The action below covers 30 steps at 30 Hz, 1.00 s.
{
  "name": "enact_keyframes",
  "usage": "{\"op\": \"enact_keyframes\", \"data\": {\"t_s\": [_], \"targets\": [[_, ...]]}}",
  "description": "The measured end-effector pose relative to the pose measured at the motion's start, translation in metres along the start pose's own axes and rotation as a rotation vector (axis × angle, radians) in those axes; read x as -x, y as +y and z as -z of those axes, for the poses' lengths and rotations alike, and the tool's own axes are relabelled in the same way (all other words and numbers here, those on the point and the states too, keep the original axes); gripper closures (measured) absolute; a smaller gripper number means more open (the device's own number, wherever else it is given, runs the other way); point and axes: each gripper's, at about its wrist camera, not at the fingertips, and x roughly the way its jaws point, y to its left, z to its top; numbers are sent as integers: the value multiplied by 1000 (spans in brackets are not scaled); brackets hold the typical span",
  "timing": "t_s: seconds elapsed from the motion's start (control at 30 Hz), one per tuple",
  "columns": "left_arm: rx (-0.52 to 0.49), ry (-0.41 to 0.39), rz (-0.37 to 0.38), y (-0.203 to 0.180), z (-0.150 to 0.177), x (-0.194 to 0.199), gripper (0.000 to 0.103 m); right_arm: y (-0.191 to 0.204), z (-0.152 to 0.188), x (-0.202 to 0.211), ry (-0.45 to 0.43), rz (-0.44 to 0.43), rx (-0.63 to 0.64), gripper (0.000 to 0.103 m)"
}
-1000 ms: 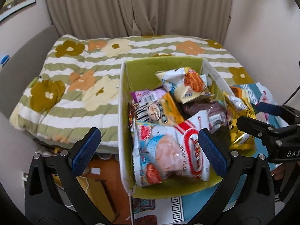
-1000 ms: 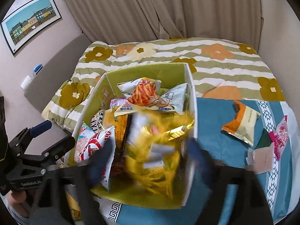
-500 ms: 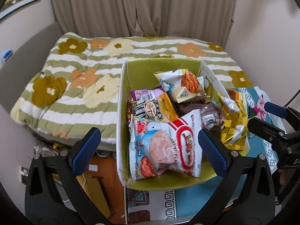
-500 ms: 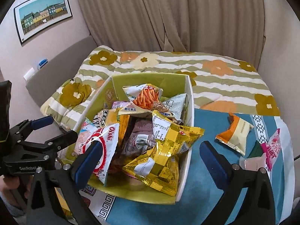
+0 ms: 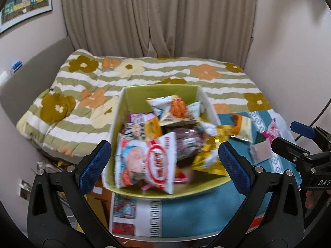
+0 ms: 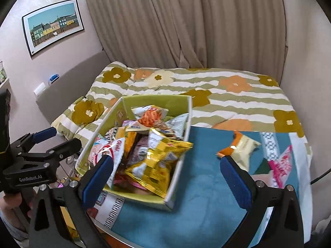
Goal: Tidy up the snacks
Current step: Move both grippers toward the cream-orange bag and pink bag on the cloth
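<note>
A green box [image 5: 161,94] [image 6: 157,101] stuffed with several snack bags stands on the teal cloth. A yellow foil bag [image 6: 159,163] [image 5: 209,157] lies on top at its right side. My left gripper [image 5: 163,163] is open and empty, held back from the box's near edge. My right gripper [image 6: 167,175] is open and empty, above the cloth just right of the box. An orange-and-cream bag [image 6: 240,146] [image 5: 242,128], a pink packet [image 6: 283,165] [image 5: 273,129] and a small clear packet [image 5: 260,150] lie loose on the cloth to the right.
The teal patterned cloth [image 6: 202,188] covers a table beside a bed with a flowered striped quilt [image 6: 227,95]. Curtains hang behind the bed. A framed picture [image 6: 53,24] hangs on the left wall. The table's near edge is just below the box.
My right gripper let go of the yellow foil bag, which now rests in the box. Both grippers have pulled back and up from the box.
</note>
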Motion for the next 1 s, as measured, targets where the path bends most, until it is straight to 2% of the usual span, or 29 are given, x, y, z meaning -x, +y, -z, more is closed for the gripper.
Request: {"op": "enact_keyframes", "data": {"t_s": [0.33, 0.57, 0.8, 1.0], "targets": [[-7, -29, 18, -88, 12, 12, 1, -82, 20, 51, -35, 61, -54, 0], [-26, -31, 53, -157, 20, 6, 1, -140, 33, 77, -45, 104, -49, 0], [-92, 16, 69, -208, 16, -21, 1, -193, 40, 82, -32, 115, -110, 0], [-118, 62, 92, -235, 1, -68, 1, -230, 43, 65, 1, 128, -180, 0]]}}
